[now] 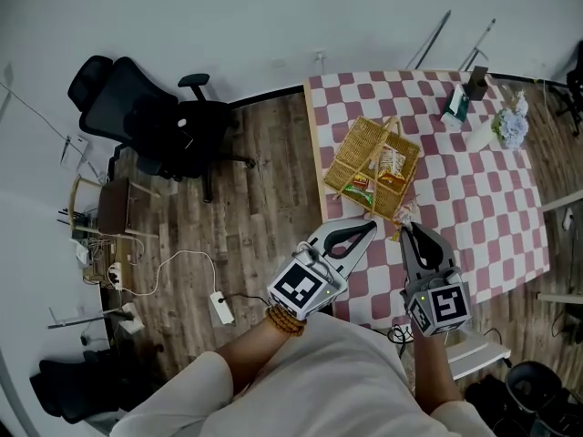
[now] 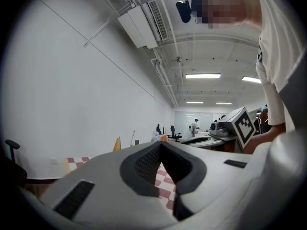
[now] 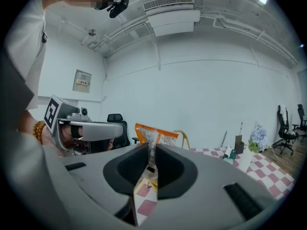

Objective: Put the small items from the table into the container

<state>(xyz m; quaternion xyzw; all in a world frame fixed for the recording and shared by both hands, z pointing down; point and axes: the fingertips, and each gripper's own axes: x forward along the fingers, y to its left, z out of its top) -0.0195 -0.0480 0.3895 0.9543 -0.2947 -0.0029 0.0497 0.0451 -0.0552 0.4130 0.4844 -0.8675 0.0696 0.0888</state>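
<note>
A wicker basket (image 1: 357,144) with a hoop handle stands on the pink-and-white checked table (image 1: 474,208) and holds several snack packets (image 1: 387,167). My right gripper (image 1: 406,229) hovers just short of the basket's near corner. In the right gripper view its jaws (image 3: 149,147) are shut on an orange snack packet (image 3: 156,135) that sticks up between the pads. My left gripper (image 1: 370,228) is beside it, at the table's near-left edge. Its tips meet, with nothing between them (image 2: 160,144).
At the table's far end stand a green-and-white box (image 1: 458,105), a dark box (image 1: 477,82), a white bottle (image 1: 481,135) and pale flowers (image 1: 512,126). A black office chair (image 1: 150,116) and a power strip (image 1: 220,308) are on the wooden floor to the left.
</note>
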